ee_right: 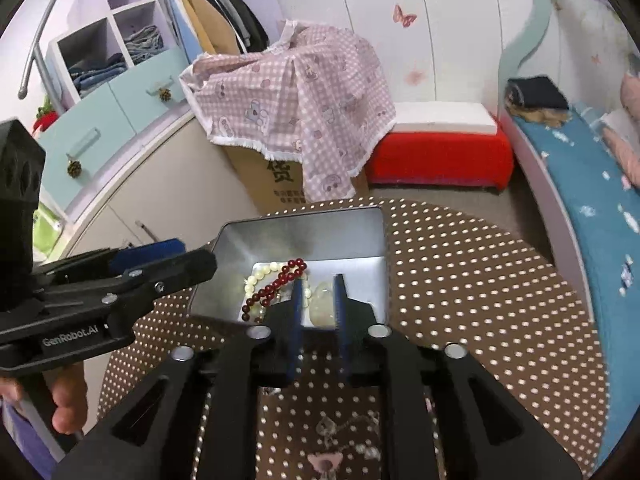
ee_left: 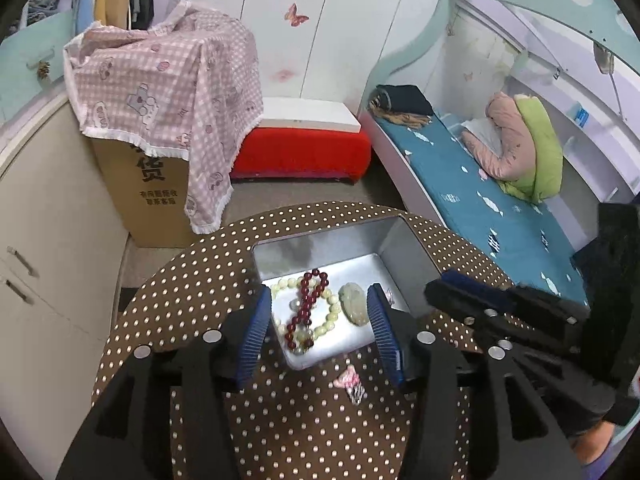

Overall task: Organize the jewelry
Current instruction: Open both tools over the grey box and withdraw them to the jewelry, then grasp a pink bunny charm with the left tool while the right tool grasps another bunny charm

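A silver metal box (ee_left: 404, 248) (ee_right: 360, 236) stands open on the brown polka-dot table. Inside lie a dark red bead bracelet (ee_left: 308, 300) (ee_right: 276, 282), a cream bead bracelet (ee_left: 326, 320) (ee_right: 256, 276) and a pale jade pendant (ee_left: 354, 304) (ee_right: 324, 300). My left gripper (ee_left: 320, 332) is open and empty, hovering over the box's near edge. My right gripper (ee_right: 318, 300) is open with a narrow gap, empty, above the pendant at the box's near right side; it also shows in the left wrist view (ee_left: 480, 300). A pink hair clip (ee_left: 350, 384) (ee_right: 324, 460) lies on the table in front of the box.
A cardboard box under a pink checked cloth (ee_left: 168, 92) (ee_right: 296, 92) stands behind the table. A red ottoman (ee_left: 300, 152) (ee_right: 436, 156) with a white slab is beyond. A bed with a blue sheet (ee_left: 480, 200) lies to the right, cabinets (ee_right: 120, 184) to the left.
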### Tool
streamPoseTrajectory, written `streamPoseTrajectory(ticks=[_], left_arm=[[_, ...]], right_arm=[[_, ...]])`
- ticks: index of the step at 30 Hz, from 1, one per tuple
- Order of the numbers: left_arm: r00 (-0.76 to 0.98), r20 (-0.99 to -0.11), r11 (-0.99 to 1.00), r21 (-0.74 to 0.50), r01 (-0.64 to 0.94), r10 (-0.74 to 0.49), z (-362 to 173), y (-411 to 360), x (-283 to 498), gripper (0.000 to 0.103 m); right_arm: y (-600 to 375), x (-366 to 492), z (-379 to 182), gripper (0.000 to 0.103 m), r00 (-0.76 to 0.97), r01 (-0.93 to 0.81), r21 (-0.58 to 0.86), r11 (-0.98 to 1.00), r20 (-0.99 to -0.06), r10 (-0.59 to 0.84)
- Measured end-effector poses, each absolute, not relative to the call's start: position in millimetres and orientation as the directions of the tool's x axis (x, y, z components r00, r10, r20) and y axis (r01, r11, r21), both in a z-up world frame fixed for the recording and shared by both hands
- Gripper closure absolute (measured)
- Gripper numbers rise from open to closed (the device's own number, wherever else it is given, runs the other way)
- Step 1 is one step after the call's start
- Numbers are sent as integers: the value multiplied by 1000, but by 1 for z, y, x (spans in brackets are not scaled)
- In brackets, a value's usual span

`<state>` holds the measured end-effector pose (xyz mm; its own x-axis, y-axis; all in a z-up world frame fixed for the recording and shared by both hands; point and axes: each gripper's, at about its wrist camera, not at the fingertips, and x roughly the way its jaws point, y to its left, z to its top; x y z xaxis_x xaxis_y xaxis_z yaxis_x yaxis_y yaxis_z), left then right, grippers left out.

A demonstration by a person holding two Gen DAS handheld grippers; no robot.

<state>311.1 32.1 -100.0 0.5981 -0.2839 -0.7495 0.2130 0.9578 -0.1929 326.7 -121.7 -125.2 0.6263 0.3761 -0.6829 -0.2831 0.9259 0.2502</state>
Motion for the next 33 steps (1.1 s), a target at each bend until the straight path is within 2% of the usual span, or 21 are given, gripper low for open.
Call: streamPoseTrajectory(ticks=[1,4,9,19,26,32,33], left_arm=[[611,-744,962,-187,200,-272,-99,34,304,53],[649,-721,970,-172,174,-244,-96,37,284,48],[683,-703,980,-117,162,-197,-103,31,251,48],[626,-761,983,-85,161,-169,-150,10,241,48],[599,-788,986,-61,152,-141,-172,-4,253,48],[584,-803,988,-37,151,-119,-182,-11,266,50],[575,-808,987,-42,158,-127,-183,-11,268,57]], right_arm=[[-125,319,-121,58,647,-278,228,933,-673,358],[-136,302,-114,58,670,-271,196,942,-665,331],[-166,275,-117,54,695,-221,154,963,-668,266],[-211,252,-171,54,642,-124,190,974,-733,225],[-219,246,-189,54,627,-108,220,970,-742,238],[-211,246,-194,54,614,-134,225,965,-745,259],[-210,246,-195,54,614,-136,227,964,-744,262]])
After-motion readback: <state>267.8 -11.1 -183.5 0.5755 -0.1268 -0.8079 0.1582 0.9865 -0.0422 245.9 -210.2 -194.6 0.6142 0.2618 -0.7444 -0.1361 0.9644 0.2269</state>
